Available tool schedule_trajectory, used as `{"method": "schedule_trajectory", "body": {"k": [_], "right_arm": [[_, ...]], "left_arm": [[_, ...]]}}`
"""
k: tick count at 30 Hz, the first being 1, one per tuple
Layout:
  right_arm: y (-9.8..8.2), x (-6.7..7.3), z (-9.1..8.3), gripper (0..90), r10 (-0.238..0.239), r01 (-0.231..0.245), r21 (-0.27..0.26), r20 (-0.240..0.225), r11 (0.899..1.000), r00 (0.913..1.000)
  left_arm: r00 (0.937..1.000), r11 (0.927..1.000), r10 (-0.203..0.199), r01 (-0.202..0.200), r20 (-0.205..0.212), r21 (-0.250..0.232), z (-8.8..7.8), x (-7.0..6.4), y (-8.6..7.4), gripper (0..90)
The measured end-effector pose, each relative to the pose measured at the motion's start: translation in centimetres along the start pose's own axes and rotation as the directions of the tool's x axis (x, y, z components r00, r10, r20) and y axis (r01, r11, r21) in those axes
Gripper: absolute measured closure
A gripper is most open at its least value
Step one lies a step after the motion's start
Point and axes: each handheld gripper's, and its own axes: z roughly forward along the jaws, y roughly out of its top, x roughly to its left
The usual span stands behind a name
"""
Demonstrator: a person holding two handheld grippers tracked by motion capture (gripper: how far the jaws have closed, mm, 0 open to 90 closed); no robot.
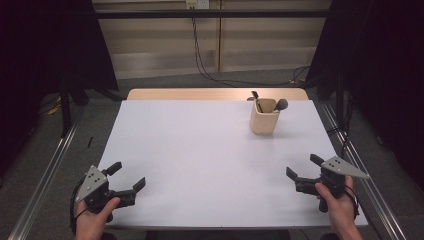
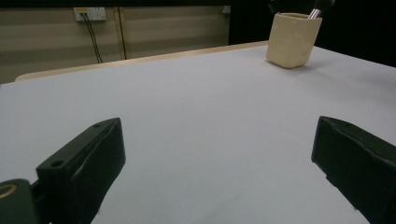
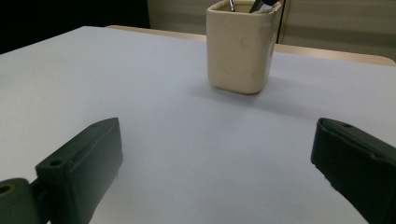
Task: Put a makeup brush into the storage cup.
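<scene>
Holding left gripper [image 1: 127, 176] lower left, right gripper [image 1: 303, 166] lower right, both jaws spread, grasping nothing. Seeing cream square ceramic cup [image 1: 263, 116] with dark utensils [image 1: 256, 99] upper right.

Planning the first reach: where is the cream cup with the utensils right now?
In the high view the cream cup stands upright at the far right of the white table, ahead of the right gripper.

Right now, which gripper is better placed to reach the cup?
Probably the right gripper: the cup stands on the table's far right side, nearer it than the left gripper. Both are open and empty.
</scene>
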Motion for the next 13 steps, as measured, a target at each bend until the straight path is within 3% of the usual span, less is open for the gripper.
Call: {"method": "schedule_trajectory", "body": {"k": [13], "right_arm": [[-0.44, -0.22, 0.05, 1.8, 0.009, -0.009, 0.008, -0.012, 1.000, 0.9999]], "left_arm": [[1.0000, 1.0000, 0.004, -0.004, 0.001, 0.001, 0.03, 0.05, 0.03, 2.8]]}}
